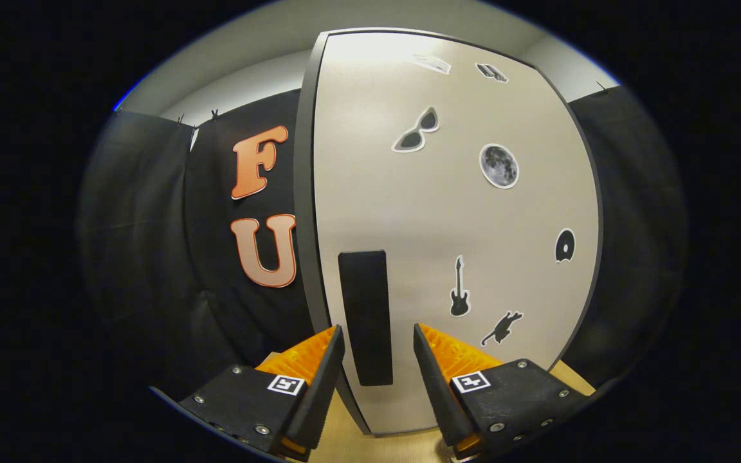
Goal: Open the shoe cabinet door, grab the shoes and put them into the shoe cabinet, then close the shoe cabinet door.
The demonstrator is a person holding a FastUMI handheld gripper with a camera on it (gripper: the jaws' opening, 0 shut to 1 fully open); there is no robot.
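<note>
A light grey shoe cabinet door (448,212) with a dark edge stands upright just ahead of me, shut against the cabinet. Several black stickers dot its face. A tall black handle (365,318) runs vertically near the door's left edge. My gripper (378,337) is open, its two fingers straddling the lower part of the handle without pressing on it. No shoes are in sight.
Black cloth walls hang to the left (152,257) and right (634,225) of the cabinet. A light wooden floor or tabletop (396,447) lies under the fingers at the foot of the door.
</note>
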